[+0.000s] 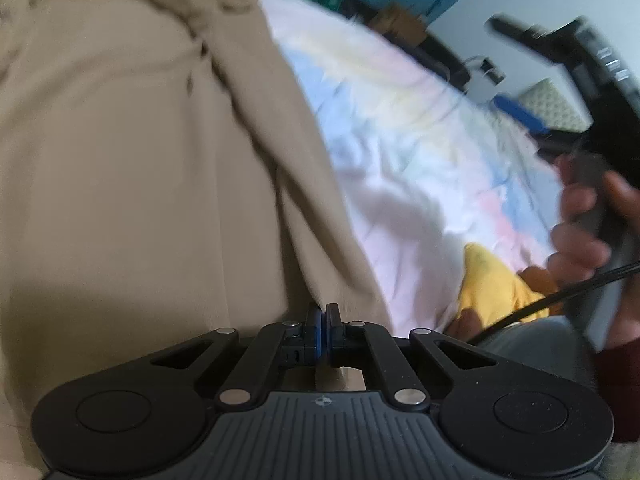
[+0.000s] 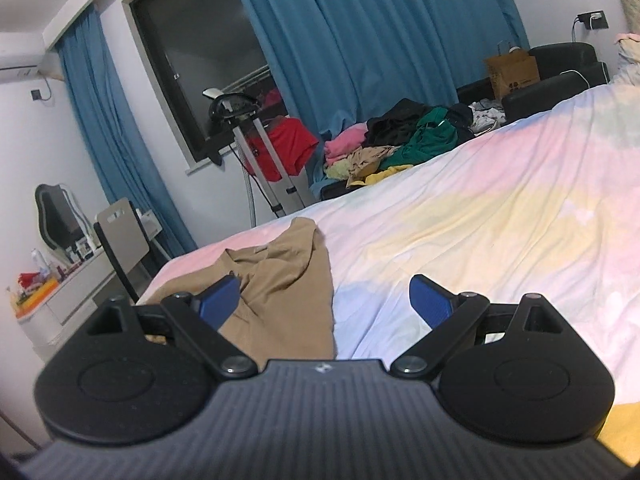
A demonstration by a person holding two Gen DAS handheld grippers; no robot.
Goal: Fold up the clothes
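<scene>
A tan garment (image 1: 132,160) fills the left of the left wrist view, spread on the pastel bedsheet (image 1: 400,140). My left gripper (image 1: 323,316) is shut on the garment's edge, which runs between the blue pads. The view is blurred by motion. In the right wrist view the same tan garment (image 2: 280,280) lies on the bedsheet (image 2: 480,220) with its neckline at the far end. My right gripper (image 2: 324,300) is open and empty above the garment's right edge. My right gripper (image 1: 532,120) also shows in the left wrist view, held by a hand (image 1: 584,216).
A yellow cloth (image 1: 492,284) lies on the bed near the hand. A heap of clothes (image 2: 400,140) sits on a dark sofa beyond the bed. A garment steamer stand (image 2: 264,160), a chair (image 2: 124,236) and a desk (image 2: 60,292) stand at the left. Blue curtains (image 2: 380,32) cover the wall.
</scene>
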